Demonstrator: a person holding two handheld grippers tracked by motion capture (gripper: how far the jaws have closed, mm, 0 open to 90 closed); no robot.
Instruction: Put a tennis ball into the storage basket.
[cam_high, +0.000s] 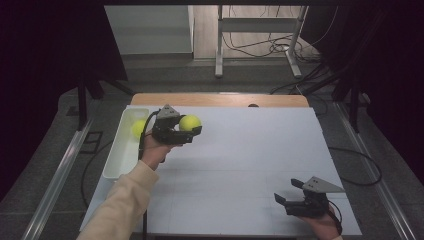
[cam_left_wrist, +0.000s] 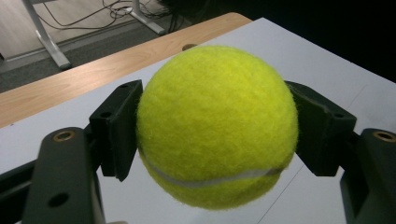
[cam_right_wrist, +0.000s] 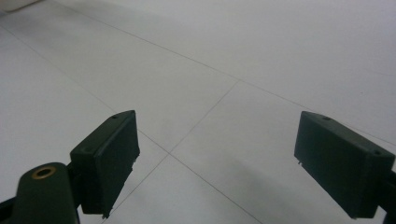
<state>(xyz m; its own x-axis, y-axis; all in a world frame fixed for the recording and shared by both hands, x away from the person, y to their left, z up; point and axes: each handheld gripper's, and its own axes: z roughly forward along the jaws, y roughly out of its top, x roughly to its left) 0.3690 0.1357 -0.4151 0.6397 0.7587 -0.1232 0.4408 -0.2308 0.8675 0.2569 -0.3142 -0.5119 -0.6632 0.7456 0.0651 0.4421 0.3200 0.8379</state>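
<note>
Left gripper (cam_high: 192, 131): clamped on a tennis ball (cam_high: 190, 122) — both pads press its sides.
Held ball: lifted off the white table (cam_high: 240, 160), just right of the white tray (cam_high: 120, 150).
Tray: a second ball (cam_high: 138, 128) lies inside.
Right gripper (cam_high: 289, 191): jaws spread wide, nothing between them — low over the table's near right corner.
</note>
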